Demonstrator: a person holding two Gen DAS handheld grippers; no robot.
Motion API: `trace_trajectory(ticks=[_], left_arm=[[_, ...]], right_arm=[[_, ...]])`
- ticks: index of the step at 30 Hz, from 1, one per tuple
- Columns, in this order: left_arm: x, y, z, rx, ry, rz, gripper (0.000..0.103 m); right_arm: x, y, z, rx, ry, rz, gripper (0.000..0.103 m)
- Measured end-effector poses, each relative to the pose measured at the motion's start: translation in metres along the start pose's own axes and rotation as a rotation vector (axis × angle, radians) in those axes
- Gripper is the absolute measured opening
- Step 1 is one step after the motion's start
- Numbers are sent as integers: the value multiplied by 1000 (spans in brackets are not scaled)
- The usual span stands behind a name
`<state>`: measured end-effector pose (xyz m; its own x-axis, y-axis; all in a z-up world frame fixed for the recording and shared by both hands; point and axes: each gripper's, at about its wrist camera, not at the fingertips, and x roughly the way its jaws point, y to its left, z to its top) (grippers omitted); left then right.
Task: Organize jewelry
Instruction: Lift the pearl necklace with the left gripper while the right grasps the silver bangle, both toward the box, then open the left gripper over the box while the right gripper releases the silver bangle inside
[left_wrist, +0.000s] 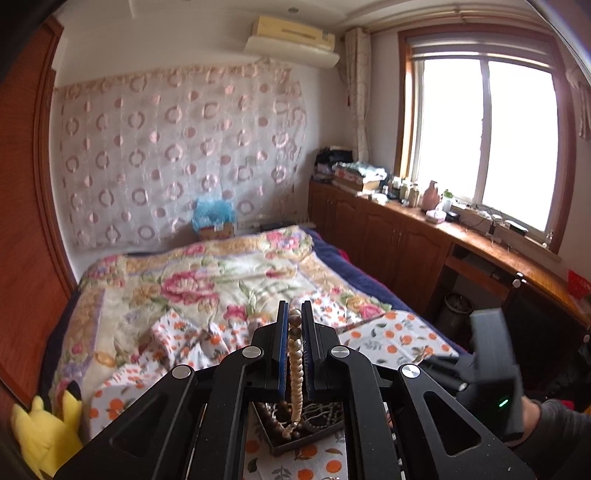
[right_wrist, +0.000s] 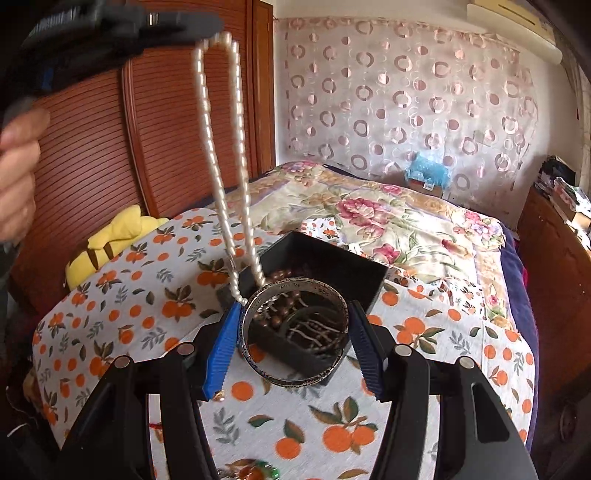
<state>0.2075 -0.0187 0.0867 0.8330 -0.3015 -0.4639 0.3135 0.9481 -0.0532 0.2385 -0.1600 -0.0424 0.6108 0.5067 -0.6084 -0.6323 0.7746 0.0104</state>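
Observation:
My left gripper (left_wrist: 294, 314) is shut on a pearl necklace (left_wrist: 295, 369) and holds it high; the strand hangs down toward a black jewelry box (left_wrist: 295, 439). In the right wrist view the necklace (right_wrist: 221, 147) dangles from the left gripper (right_wrist: 207, 33) at top left, its lower end touching the silver bangle. My right gripper (right_wrist: 293, 314) is shut on a wide silver bangle (right_wrist: 258, 365), held just above the black box (right_wrist: 332, 258), which holds brown bead strands (right_wrist: 284, 275).
The box sits on an orange-print cloth (right_wrist: 332, 424) over a floral quilt (right_wrist: 406, 221) on the bed. A yellow plush toy (right_wrist: 110, 236) lies at the left. More small jewelry (right_wrist: 255, 472) lies near the cloth's front. Wooden cabinets (left_wrist: 388, 236) line the right under the window.

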Motion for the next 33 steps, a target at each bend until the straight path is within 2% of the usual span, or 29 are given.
trace_trajectory(ticks=[10,15,17,19,22,25,29,33], left_arm=[[58,21,-64,-57,160,-1,6],[65,26,-87,-57,189,23,10],[63,31,-96,-76,193,46,31],[62,33,-102,-85,186,76,43],[62,38,-112,-101,186,88,53],[61,41,-115,-91,167,113,71],[63,49,-116,-103,161,136,78],[65,56,-120,-108,167,148,79]], right_arm=[[30,-20,13,19,22,-7,61],[52,-26,17,36,34,-3,61],[58,-26,18,41,36,-1,61],[64,-26,19,41,39,2,61],[73,-25,20,34,50,0,61],[81,-23,20,16,63,-12,61],[92,-24,20,6,79,-25,61],[101,-25,20,-6,94,-36,61]])
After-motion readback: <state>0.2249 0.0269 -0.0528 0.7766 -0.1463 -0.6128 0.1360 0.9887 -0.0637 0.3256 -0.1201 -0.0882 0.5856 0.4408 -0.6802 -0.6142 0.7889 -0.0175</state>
